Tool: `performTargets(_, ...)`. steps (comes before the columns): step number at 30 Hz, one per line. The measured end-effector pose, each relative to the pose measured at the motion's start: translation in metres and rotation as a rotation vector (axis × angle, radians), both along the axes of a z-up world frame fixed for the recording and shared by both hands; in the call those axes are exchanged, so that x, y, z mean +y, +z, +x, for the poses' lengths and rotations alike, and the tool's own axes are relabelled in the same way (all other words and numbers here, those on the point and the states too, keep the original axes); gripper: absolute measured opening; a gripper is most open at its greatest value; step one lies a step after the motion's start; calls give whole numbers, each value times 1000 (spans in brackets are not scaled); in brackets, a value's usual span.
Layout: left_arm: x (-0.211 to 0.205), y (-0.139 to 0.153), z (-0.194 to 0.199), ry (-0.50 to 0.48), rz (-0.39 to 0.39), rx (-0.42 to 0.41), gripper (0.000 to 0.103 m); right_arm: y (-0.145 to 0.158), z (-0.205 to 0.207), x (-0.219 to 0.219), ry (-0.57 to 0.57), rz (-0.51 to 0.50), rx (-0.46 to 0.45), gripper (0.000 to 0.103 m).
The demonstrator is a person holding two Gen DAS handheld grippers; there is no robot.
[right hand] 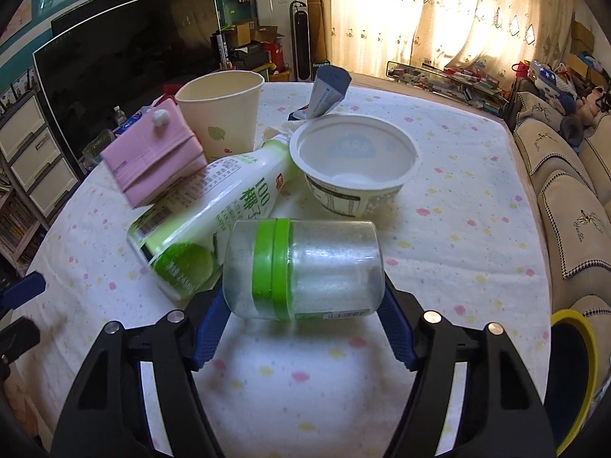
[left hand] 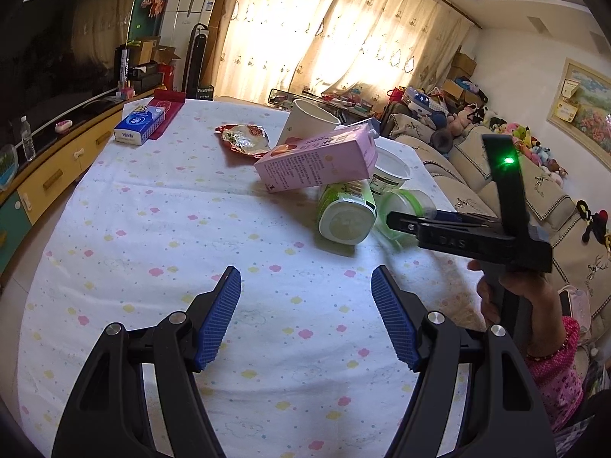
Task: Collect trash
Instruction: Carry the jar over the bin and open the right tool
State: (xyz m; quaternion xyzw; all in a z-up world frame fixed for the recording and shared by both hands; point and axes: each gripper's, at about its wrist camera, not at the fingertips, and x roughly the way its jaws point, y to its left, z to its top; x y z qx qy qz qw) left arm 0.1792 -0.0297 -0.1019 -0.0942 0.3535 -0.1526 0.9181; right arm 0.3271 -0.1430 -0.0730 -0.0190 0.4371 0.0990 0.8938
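Trash lies heaped toward the far right of the cloth-covered surface [left hand: 152,236]: a clear jar with a green band [right hand: 301,269], a green-and-white bottle [right hand: 214,206] on its side, a pink carton [right hand: 152,156] propped across the bottle, a paper cup [right hand: 221,114] standing upright, an empty white tub [right hand: 353,164] and, further left, a crumpled foil wrapper [left hand: 244,139].

The jar lies on its side, nearest of the heap, touching the bottle's base. It looks empty, so I judge it light, but its wall is stiff, smooth and round; it could roll or slip out if pinched off-centre. Across the two ends of its body, where the pads now sit, seems the soundest hold. The carton and cup should crush easily; the foil is limp.

The right gripper [right hand: 301,320] reaches in low and level over the surface, its blue pads [right hand: 212,328] spread to either side of the jar; they appear to touch or nearly touch it, but I cannot tell whether the jar is truly clamped. In the left view a hand [left hand: 511,297] grasps that tool's handle from below.

The left gripper [left hand: 305,313] hovers wide open and empty over bare cloth, nearer than the heap and pointed toward it.

A yellow-rimmed bin [right hand: 573,378] shows at the near right edge.
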Motion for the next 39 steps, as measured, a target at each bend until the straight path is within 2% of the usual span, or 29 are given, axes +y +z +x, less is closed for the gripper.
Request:
performTargets(4,-8,-1,0,-14,9,4,70,6,-24,-16,-35,28,-15,67)
performTargets(10,-25,-1,1,-47,27,9,70,8,-65,-67,-170,77,-33,67)
performTargets(16,-45,-1,5,-84,34,21,70,9,-107,-136,-360,46,-62,67)
performTargets(25,-81,-1,12,-129,78,31,70,-15,-136,-224,-593,8,-43,67)
performTargets(30,-90,-3,20,-135,90,44,70,-28,-139,-244,-635,11,-23,68)
performTargets(33,-98,-5,24,-141,100,52,70,-30,-142,-250,-654,18,-38,75)
performTargets(39,-110,-8,32,-153,122,65,70,-28,-148,-257,-672,24,-53,76)
